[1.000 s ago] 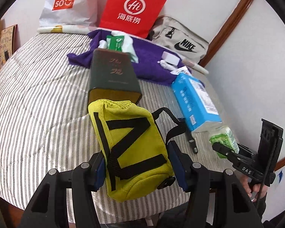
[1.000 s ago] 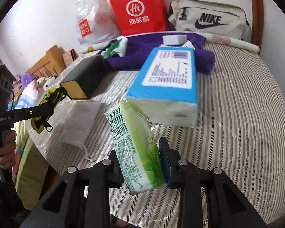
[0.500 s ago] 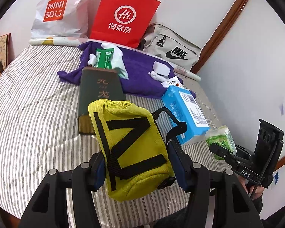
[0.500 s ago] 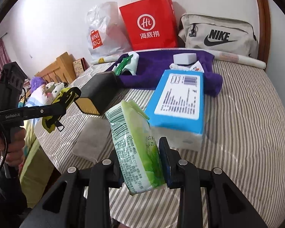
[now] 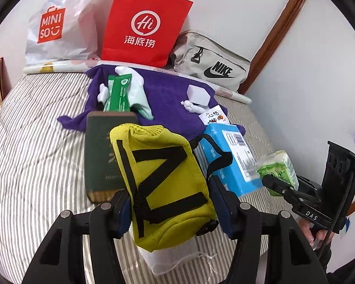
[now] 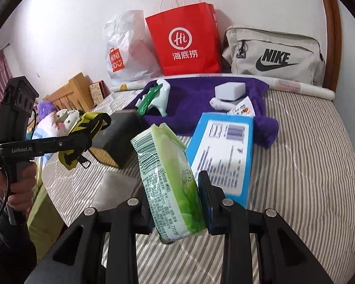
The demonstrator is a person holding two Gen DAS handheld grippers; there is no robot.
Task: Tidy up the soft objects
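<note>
A yellow pouch (image 5: 163, 184) with black straps is clamped between the pads of the left claw (image 5: 170, 210) and is held clear above the striped bed (image 5: 35, 156). In the right wrist view the same pouch (image 6: 87, 127) is seen at the left, gripped by that claw, with a hand (image 6: 16, 182) wrapped round the handle.

A green tissue pack (image 6: 170, 184) is clamped in the right claw (image 6: 175, 203), standing roughly upright and tilted a little, also off the bed. From the left wrist view the pack (image 5: 278, 168) is seen at the right edge, pinched at the claw tips.

On the bed, a blue tissue box (image 6: 224, 156) is laid flat, just beside a dark green box (image 5: 101, 156) that is partly hidden behind the pouch. A flat white item (image 5: 177, 255), possibly a face mask, is seen on the bed below the pouch. Further back a purple cloth (image 6: 201, 104) is spread out; on it are found a green packet (image 5: 119, 92), white socks (image 5: 139, 90), a white block (image 6: 229, 91) and a small printed sachet (image 5: 213, 116).

Against the wall a red paper bag (image 6: 184, 40), a white plastic bag (image 5: 59, 28) and a grey Nike bag (image 6: 274, 54) are stood behind a rolled sheet (image 6: 300, 86) at the bed's far edge.
</note>
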